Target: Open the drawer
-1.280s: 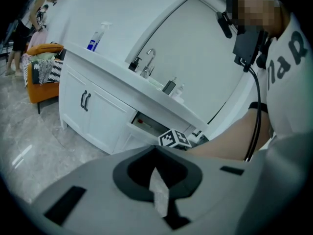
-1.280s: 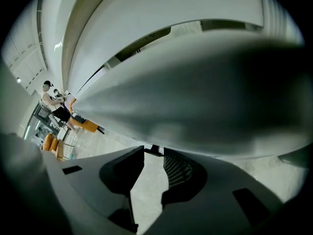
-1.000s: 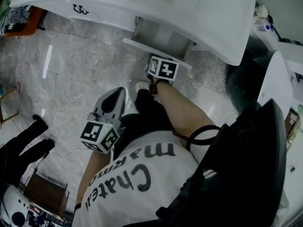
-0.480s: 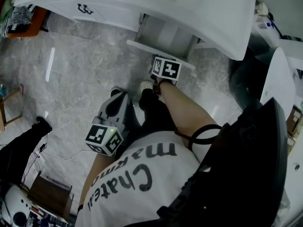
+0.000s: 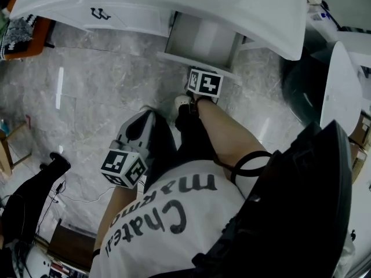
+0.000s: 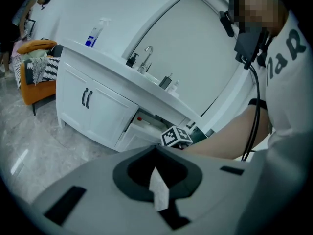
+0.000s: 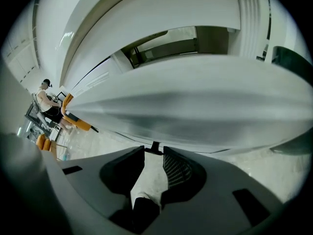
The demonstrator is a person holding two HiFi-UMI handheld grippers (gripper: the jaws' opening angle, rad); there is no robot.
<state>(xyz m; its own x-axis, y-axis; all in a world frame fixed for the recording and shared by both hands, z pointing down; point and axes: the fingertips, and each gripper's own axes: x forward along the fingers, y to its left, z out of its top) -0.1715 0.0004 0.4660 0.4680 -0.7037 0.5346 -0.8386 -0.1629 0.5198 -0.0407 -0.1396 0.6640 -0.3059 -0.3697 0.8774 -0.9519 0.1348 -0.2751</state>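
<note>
The white vanity's drawer (image 5: 200, 39) stands pulled out, its white front (image 5: 194, 59) towards me. My right gripper, under its marker cube (image 5: 204, 83), is at that front. In the right gripper view the front (image 7: 195, 102) fills the picture. There the small black handle (image 7: 155, 148) sits pinched between the tips of my right gripper (image 7: 154, 153). My left gripper (image 5: 146, 116) hangs lower left by my leg, away from the drawer. Its jaws (image 6: 156, 150) meet at the tips with nothing between them. The left gripper view also shows the open drawer (image 6: 146, 126).
Cabinet doors with black handles (image 5: 99, 13) lie left of the drawer. A tap (image 6: 146, 58) and a spray bottle (image 6: 95, 33) stand on the counter. A dark round bin (image 5: 301, 91) stands at the right, an orange chair (image 6: 36, 67) at the far left, and a cable (image 5: 75, 193) on the marble floor.
More of the drawer's inside shows than a second ago, with the right gripper still at its front. The left gripper has shifted a little beside my leg.
</note>
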